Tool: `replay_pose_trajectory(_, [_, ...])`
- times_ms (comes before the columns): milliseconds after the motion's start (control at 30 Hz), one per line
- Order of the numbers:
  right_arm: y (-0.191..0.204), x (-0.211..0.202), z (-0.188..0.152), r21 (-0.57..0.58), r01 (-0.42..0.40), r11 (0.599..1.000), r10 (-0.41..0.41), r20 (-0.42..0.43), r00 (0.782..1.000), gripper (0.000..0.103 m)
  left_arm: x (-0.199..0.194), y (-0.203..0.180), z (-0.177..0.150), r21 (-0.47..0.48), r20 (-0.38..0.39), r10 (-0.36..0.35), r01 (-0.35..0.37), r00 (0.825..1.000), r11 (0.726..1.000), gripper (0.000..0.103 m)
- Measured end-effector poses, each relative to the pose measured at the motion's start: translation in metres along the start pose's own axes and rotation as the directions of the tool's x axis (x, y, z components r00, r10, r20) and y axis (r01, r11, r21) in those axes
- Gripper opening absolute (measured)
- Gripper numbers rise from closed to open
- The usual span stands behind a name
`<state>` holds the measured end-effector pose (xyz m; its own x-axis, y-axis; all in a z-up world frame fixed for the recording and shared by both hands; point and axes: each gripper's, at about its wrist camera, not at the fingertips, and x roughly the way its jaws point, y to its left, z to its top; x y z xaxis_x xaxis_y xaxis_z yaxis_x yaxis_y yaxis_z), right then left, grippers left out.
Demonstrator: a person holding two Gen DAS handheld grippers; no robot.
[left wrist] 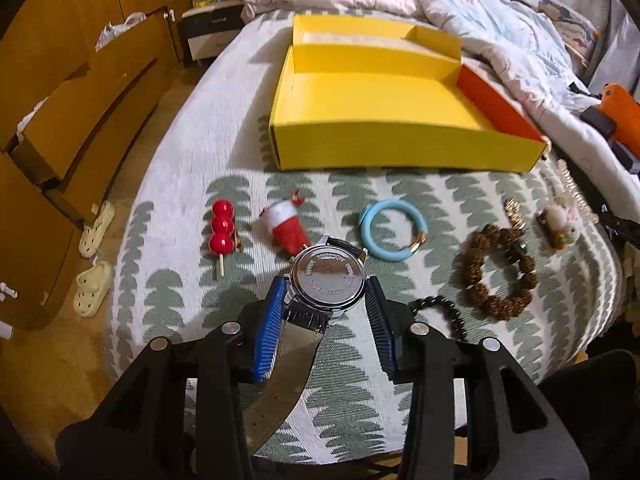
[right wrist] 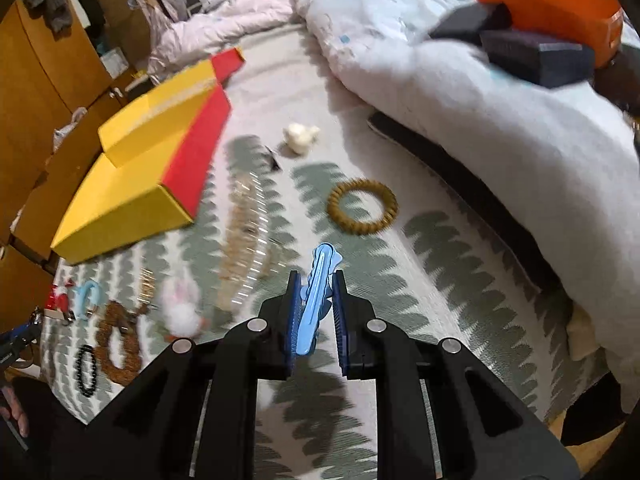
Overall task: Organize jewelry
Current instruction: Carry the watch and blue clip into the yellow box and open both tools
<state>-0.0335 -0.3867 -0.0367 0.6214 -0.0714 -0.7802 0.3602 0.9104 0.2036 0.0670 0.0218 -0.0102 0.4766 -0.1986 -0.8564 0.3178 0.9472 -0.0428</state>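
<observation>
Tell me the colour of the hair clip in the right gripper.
Light blue hair clip; clearest in the right wrist view.

A crumpled white quilt (left wrist: pixel 500 36) lies at the far end of the bed. Two pale yellow rubber slippers (left wrist: pixel 94 256) rest on the floor beside brown wooden cabinets (left wrist: pixel 60 60).

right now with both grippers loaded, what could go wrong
1. The watch is pinched by its round case edges in the left gripper, strap dangling; it might twist or slip out.
2. The blue clip sits tilted in the right gripper, so it could pivot or drop.
3. The yellow box lies beyond the other jewelry; the hanging strap might snag the blue bangle.
</observation>
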Motion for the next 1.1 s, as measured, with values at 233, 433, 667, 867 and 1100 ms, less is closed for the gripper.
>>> replay_pose_trajectory(233, [0.067,-0.033,0.038,-0.107,-0.106,0.989,0.114,0.072,0.991,0.016,-0.027,-0.007,0.029,0.029,0.065,-0.016,0.014,0.998,0.999,0.041])
replay_pose_trajectory(433, [0.138,-0.041,0.084,-0.202,-0.199,0.959,0.221,0.097,0.97,0.016,-0.045,-0.02,0.083,0.071,0.126,-0.033,0.024,0.991,0.997,0.041])
replay_pose_trajectory(667, [0.206,0.009,0.136,-0.23,-0.266,0.936,0.277,0.015,0.961,0.016,-0.026,-0.038,0.16,0.083,0.123,-0.053,0.043,0.991,0.996,0.041])
replay_pose_trajectory(867, [0.228,0.078,0.159,-0.218,-0.246,0.944,0.238,-0.064,0.969,0.016,0.03,-0.05,0.215,0.083,0.05,-0.052,0.048,0.997,0.995,0.041])
replay_pose_trajectory(1100, [0.228,0.155,0.176,-0.191,-0.221,0.956,0.192,-0.156,0.969,0.016,0.102,-0.051,0.247,0.057,-0.037,-0.038,0.04,0.999,0.998,0.041])
